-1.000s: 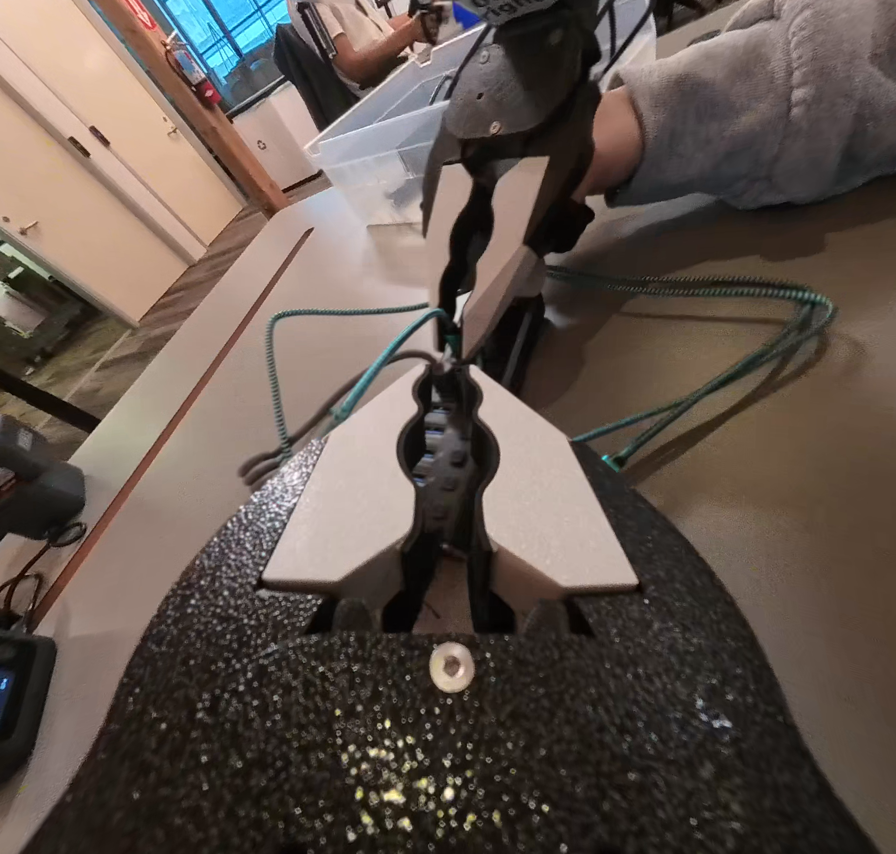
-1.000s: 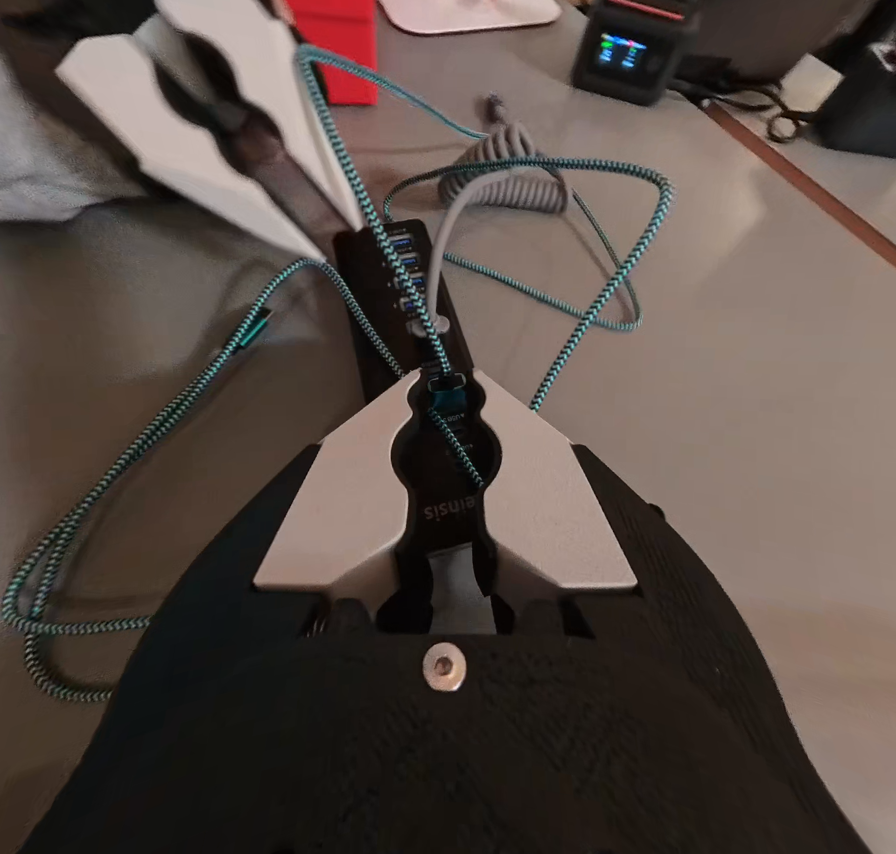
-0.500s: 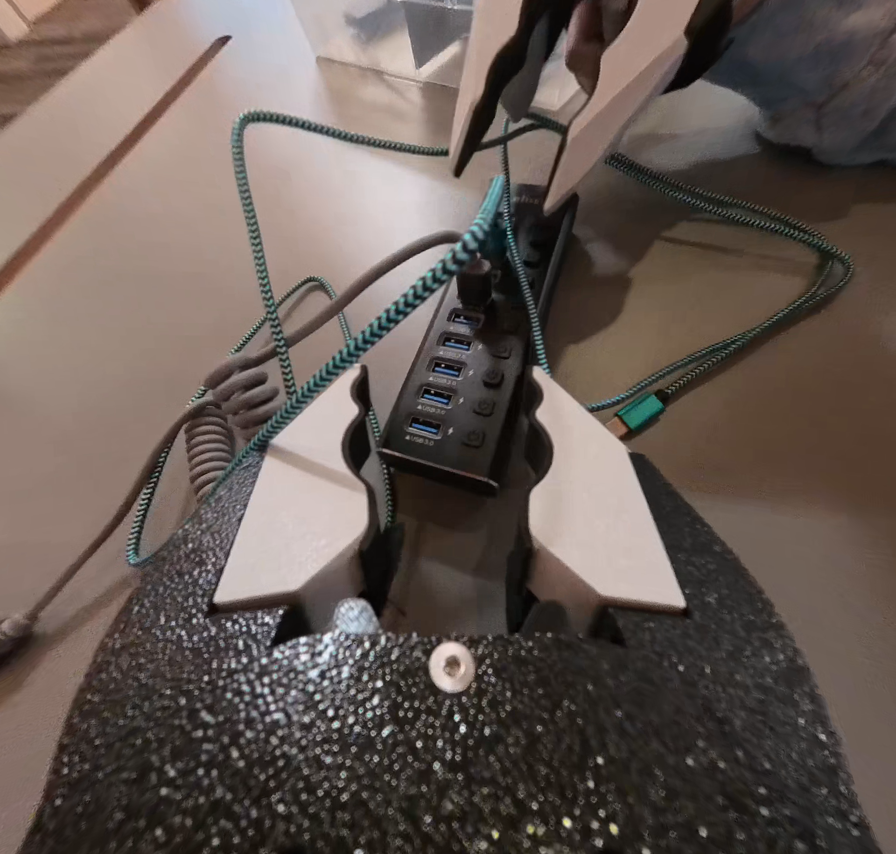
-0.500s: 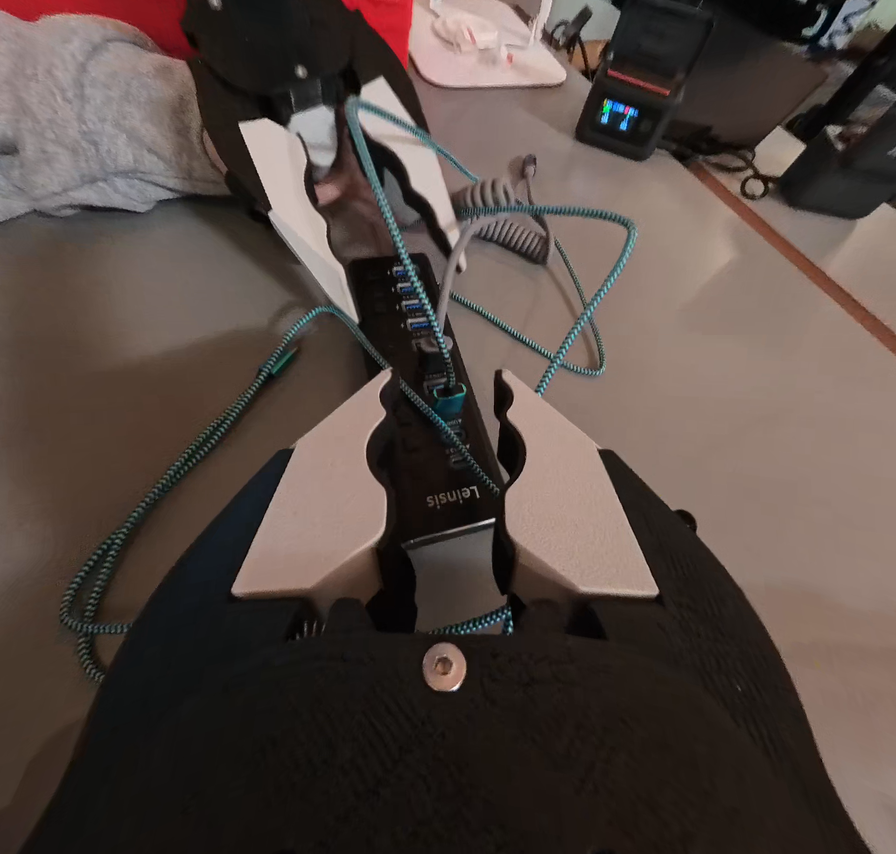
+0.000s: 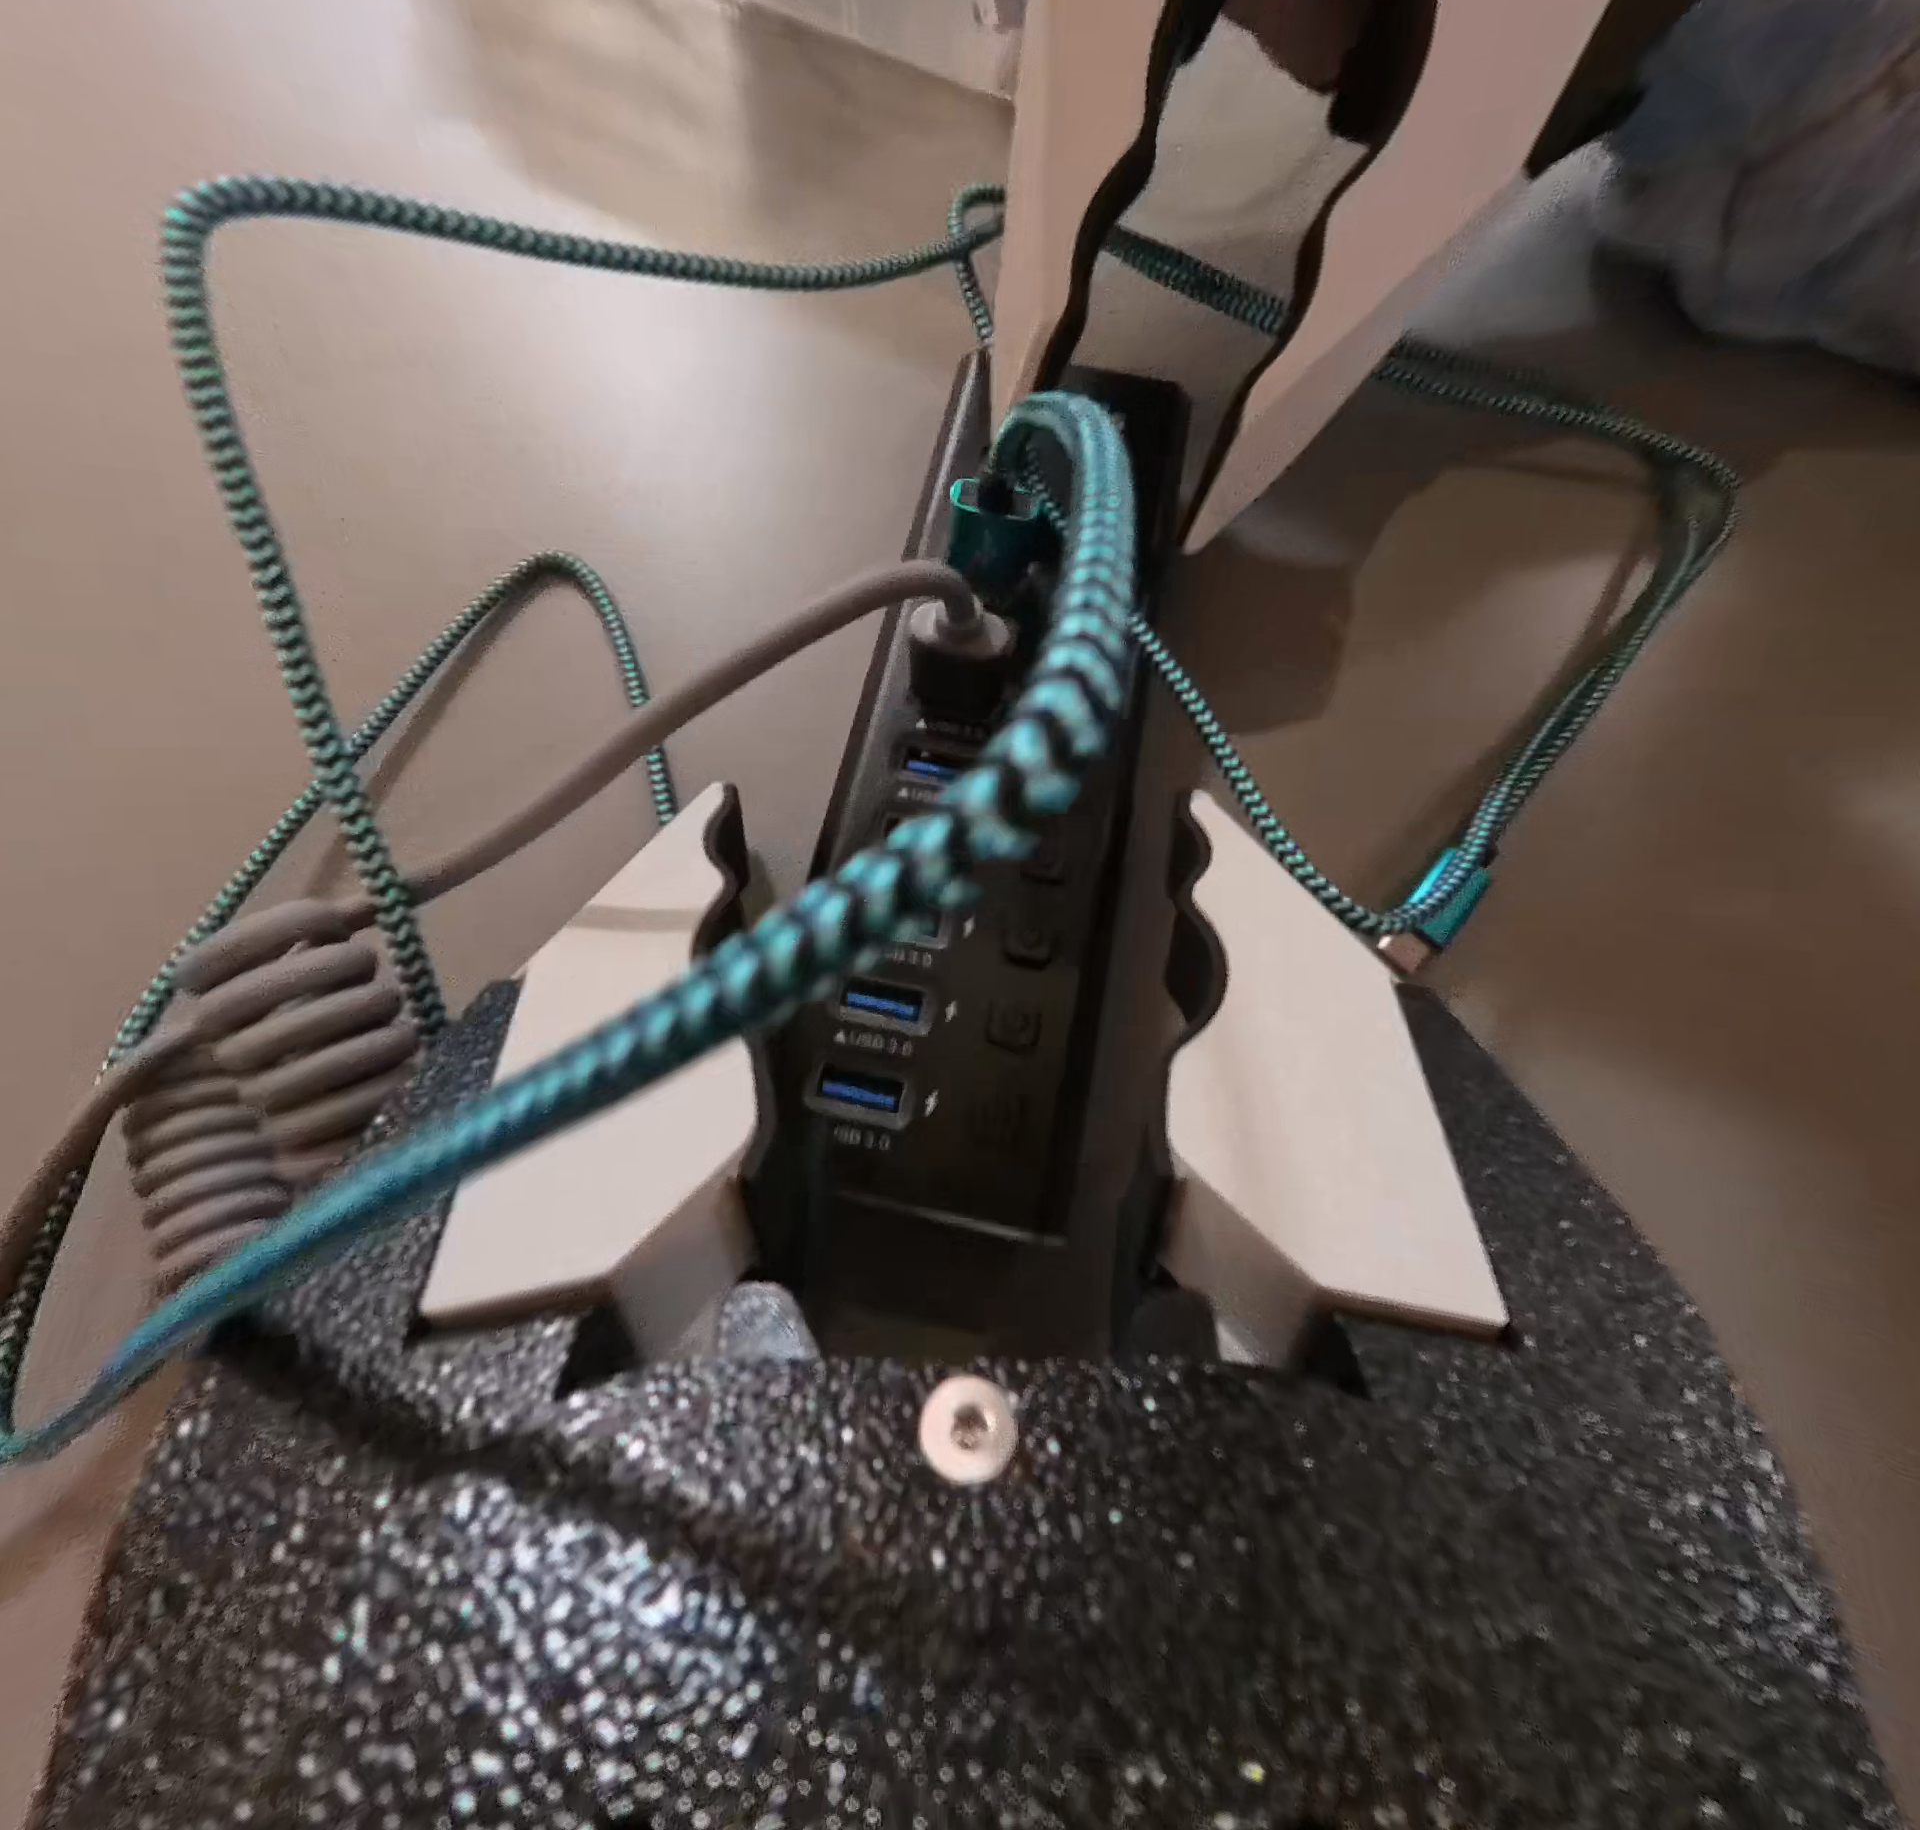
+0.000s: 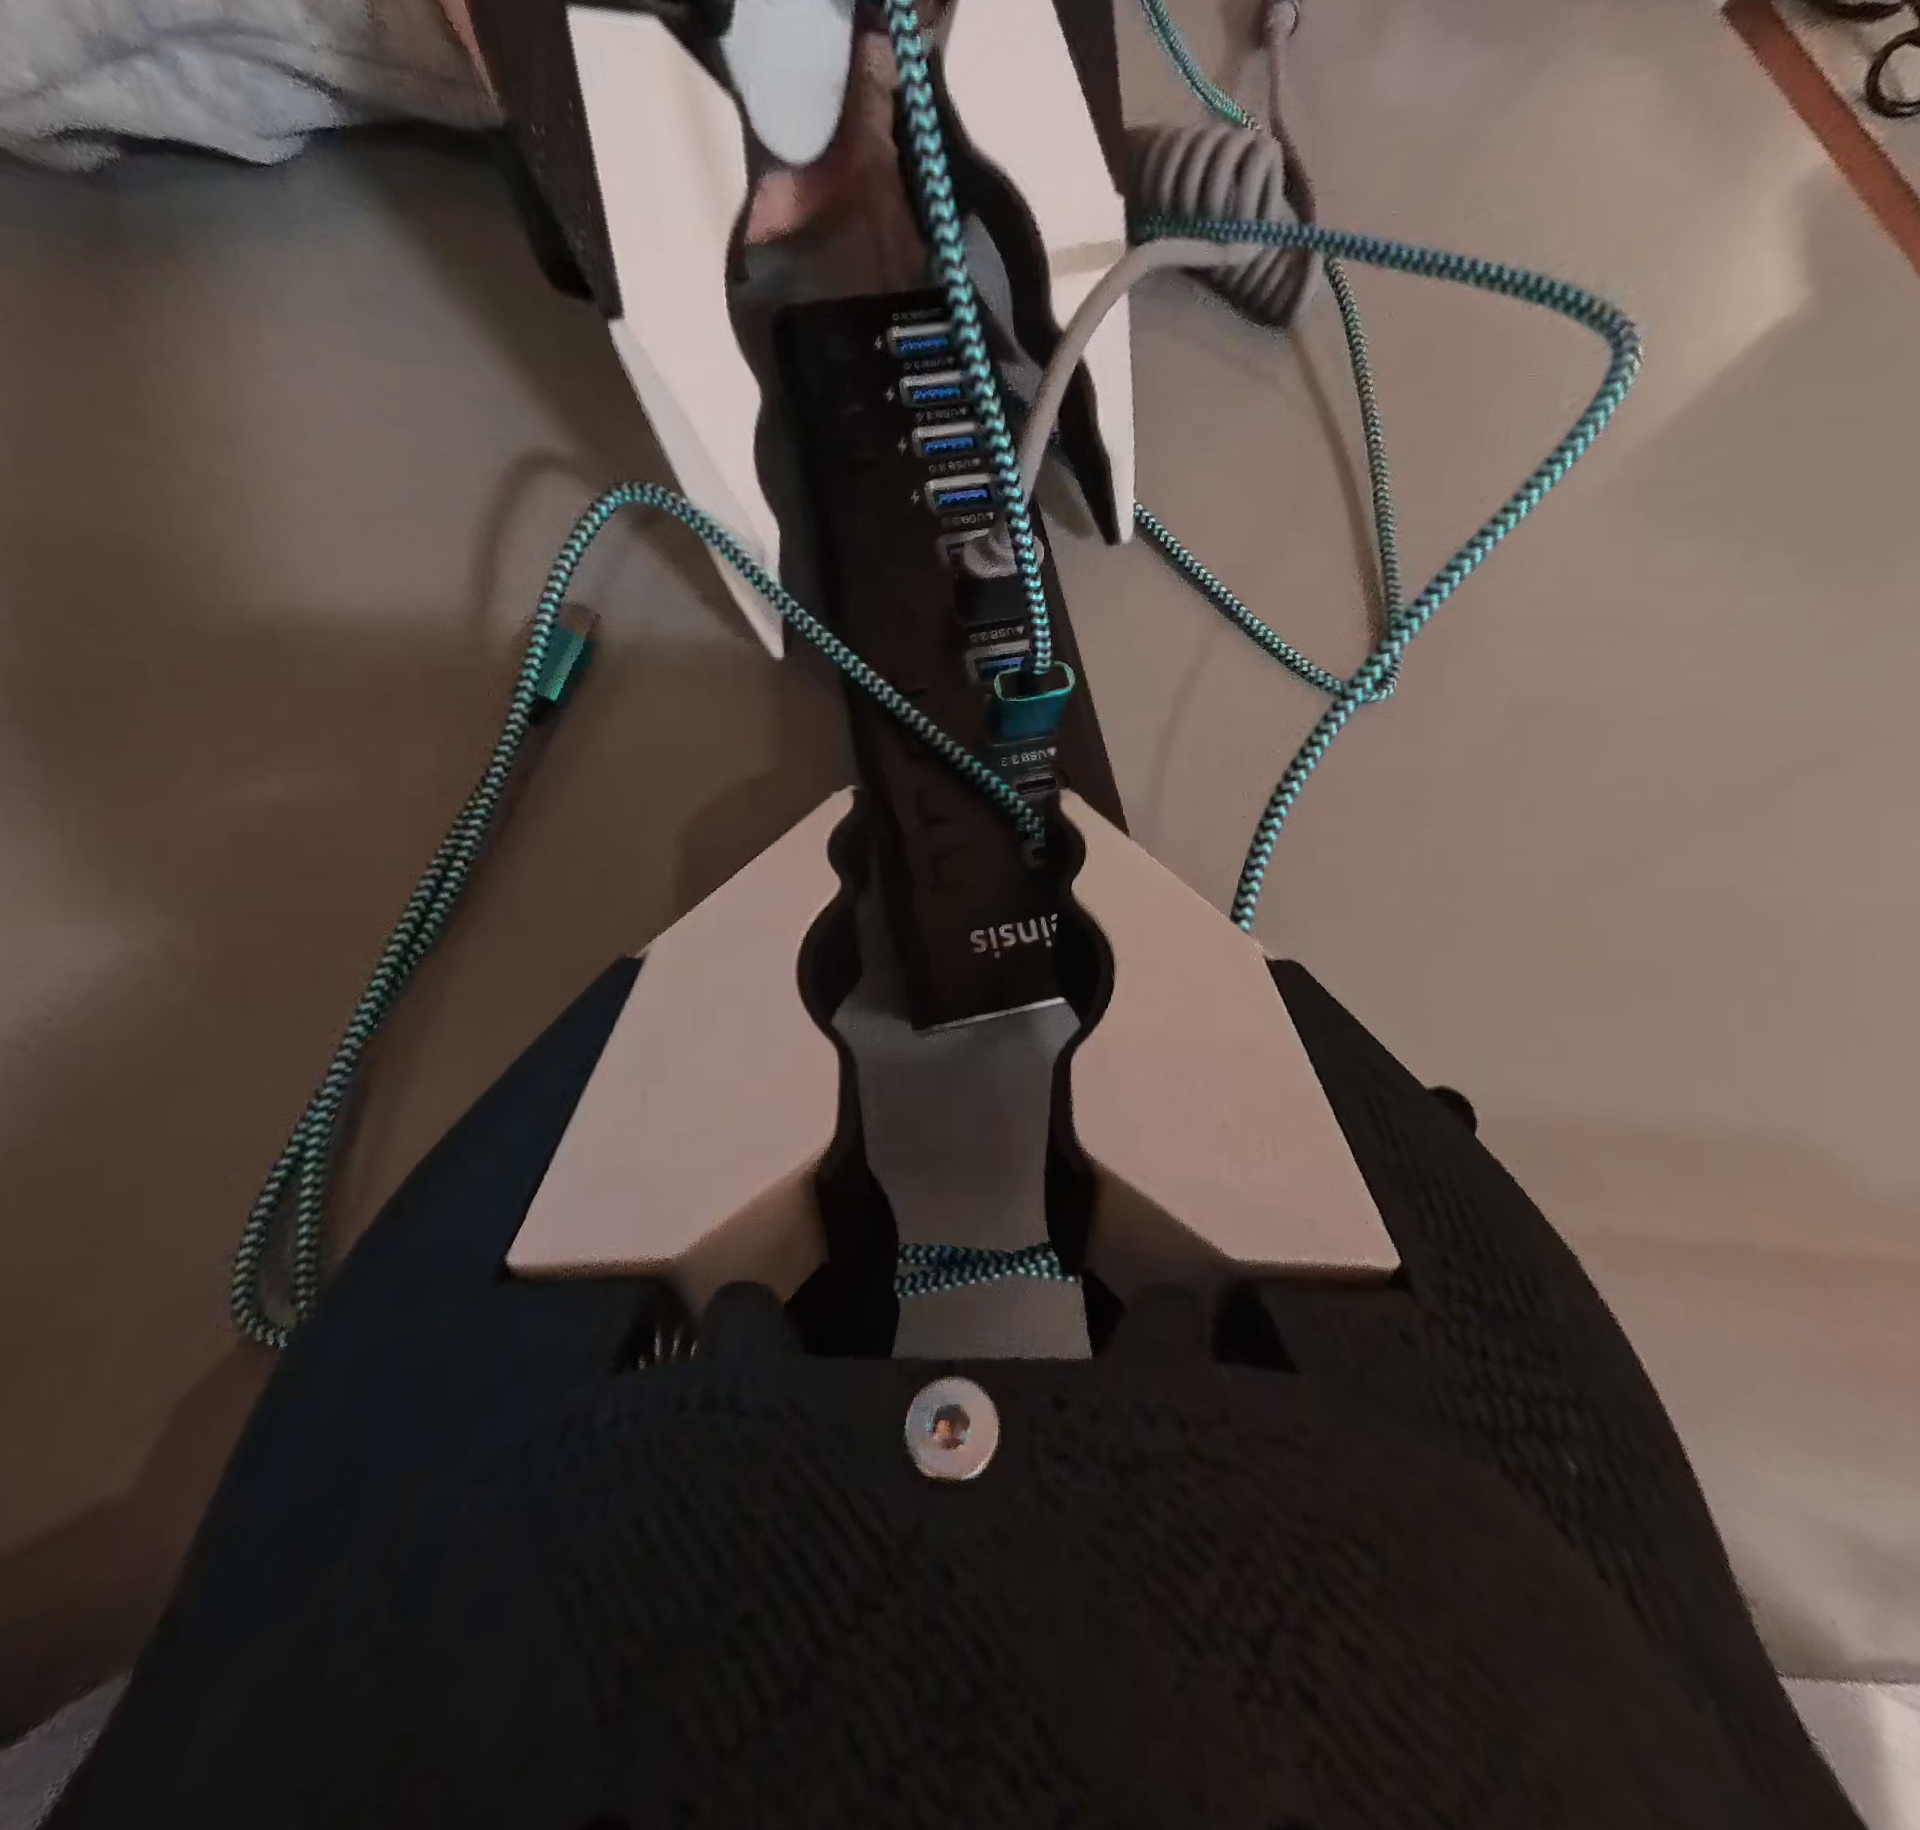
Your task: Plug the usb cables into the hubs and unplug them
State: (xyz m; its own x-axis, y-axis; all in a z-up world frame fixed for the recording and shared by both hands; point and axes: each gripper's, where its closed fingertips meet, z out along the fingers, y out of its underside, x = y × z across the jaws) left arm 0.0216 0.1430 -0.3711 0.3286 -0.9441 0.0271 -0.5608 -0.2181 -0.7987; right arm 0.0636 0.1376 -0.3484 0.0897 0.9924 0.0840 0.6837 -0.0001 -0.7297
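Note:
A black USB hub (image 5: 1091,1105) lies flat on the tan table, also seen in the right wrist view (image 6: 883,554). A teal plug (image 5: 992,533) (image 6: 1031,705) and a grey plug (image 5: 956,668) (image 6: 982,559) sit in its ports. My left gripper (image 5: 956,809) is open and straddles one end of the hub with room at the sides. The teal braided cable (image 5: 831,928) lies across its left finger. My right gripper (image 6: 966,798) has its jaws close against the hub's other end, and it also shows in the left wrist view (image 5: 1096,461).
The grey coiled cable (image 5: 260,1053) (image 6: 1226,201) lies beside the hub. A loose teal connector (image 5: 1449,897) (image 6: 561,658) rests on the table. Teal cable loops run around both sides. A grey sleeve (image 6: 156,35) lies behind the left gripper. My hands' fingertips stand some 6 cm from each other.
My left gripper has opened wide and moved forward over the hub's end. My right gripper has let go of the teal plug and drawn back to the hub's other end.

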